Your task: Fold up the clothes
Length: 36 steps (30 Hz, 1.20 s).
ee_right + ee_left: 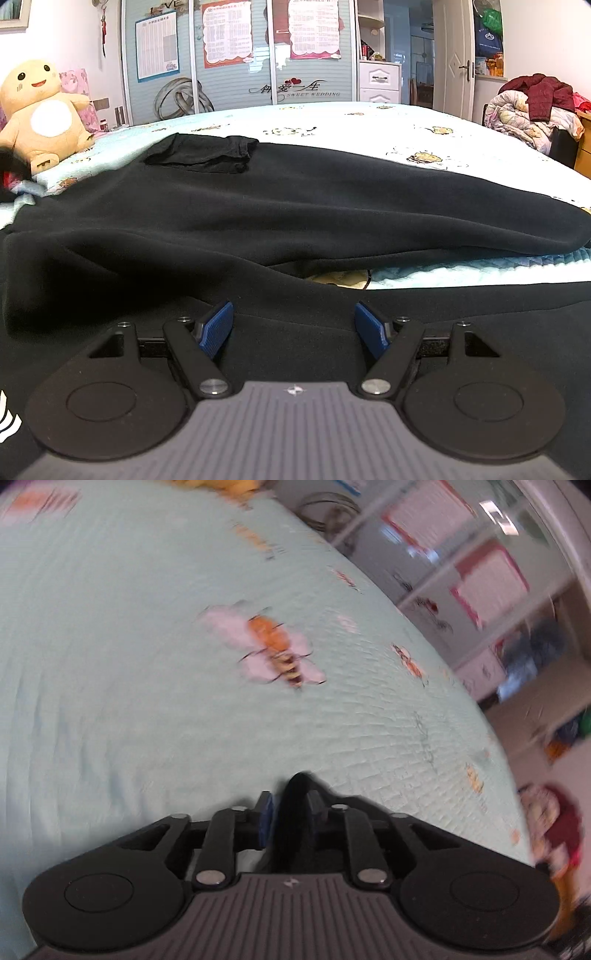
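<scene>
Your left gripper (291, 805) is clenched on a fold of black cloth (295, 794) above the pale green bedspread (129, 664), the view blurred. Your right gripper (293, 325), its blue pads (216, 328) spread apart and holding nothing, sits low over the black garment (295, 206) spread across the bed. Beyond it, a plush toy (42, 107) sits at the left, with wardrobe doors (236, 55) behind.

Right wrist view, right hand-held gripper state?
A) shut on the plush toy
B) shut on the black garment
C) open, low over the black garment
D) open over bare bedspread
C: the right hand-held gripper has its blue pads spread wide apart with nothing between them, and black garment fabric lies directly beneath and ahead of it.
</scene>
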Tool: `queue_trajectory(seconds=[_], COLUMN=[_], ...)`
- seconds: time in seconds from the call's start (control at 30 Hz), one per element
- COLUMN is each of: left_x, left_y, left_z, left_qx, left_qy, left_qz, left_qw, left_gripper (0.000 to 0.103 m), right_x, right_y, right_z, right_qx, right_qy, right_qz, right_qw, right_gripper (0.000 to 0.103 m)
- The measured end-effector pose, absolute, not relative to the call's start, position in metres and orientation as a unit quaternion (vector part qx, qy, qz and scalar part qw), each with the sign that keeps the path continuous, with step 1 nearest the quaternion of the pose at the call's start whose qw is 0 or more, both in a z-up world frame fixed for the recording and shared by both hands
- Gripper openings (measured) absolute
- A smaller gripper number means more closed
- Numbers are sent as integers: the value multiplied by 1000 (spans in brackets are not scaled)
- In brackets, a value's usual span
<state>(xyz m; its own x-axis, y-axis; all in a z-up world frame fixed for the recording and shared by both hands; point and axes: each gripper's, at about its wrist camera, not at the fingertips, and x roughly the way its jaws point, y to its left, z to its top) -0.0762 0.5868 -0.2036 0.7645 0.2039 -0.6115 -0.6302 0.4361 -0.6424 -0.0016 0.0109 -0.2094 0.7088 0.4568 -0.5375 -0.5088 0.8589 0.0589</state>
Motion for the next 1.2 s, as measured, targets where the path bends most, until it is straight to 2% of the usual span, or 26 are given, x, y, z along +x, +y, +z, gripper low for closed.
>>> queue_trajectory(seconds=[0.03,0.17,0.23,0.27,0.3,0.37,0.47,0.6,0.7,0.77,0.93,0.97,1.0,1.13,1.2], left_x=[-84,-108,-116,-117,-111,-94,-70,-57,-50,-48,-53,-57,-61,-74,-76], left_y=[585,564,546,537,525,491,448,424,408,407,422,424,426,425,424], left_z=[-203,-171,-152,-145,-142,-147,-170,-206,-207,-208,-207,-206,-204,-191,-190], left_qx=[-477,-471,-459,-455,-454,-433,-393,-344,-261,-238,-279,-292,-305,-340,-339], left_qy=[217,163,132,123,127,153,198,229,238,244,234,231,226,197,202], left_qz=[252,245,238,234,227,204,197,223,235,238,228,225,221,203,211], left_qw=[813,832,846,850,852,865,876,883,906,909,903,900,898,897,894], left_gripper=[44,53,67,71,72,72,71,71,72,74,74,74,74,75,76], right_x=[-1,-2,-1,-2,-3,-7,4,51,110,163,246,249,245,171,151], right_y=[11,9,7,7,7,10,27,95,164,209,241,239,234,216,225], right_z=[-209,-208,-206,-201,-196,-174,-132,-105,-120,-148,-197,-194,-187,-156,-164], right_qx=[-46,-40,-38,-38,-37,-28,0,-25,-32,-35,-35,-30,-23,-22,-47], right_qy=[278,276,274,270,262,229,176,156,203,283,346,349,346,263,293], right_qz=[262,264,264,268,274,283,321,406,425,399,271,251,240,345,380], right_qw=[923,923,924,924,925,931,930,900,882,871,897,902,907,901,876], right_gripper=[73,73,73,70,58,53,53,53,53,51,44,34,33,34,40])
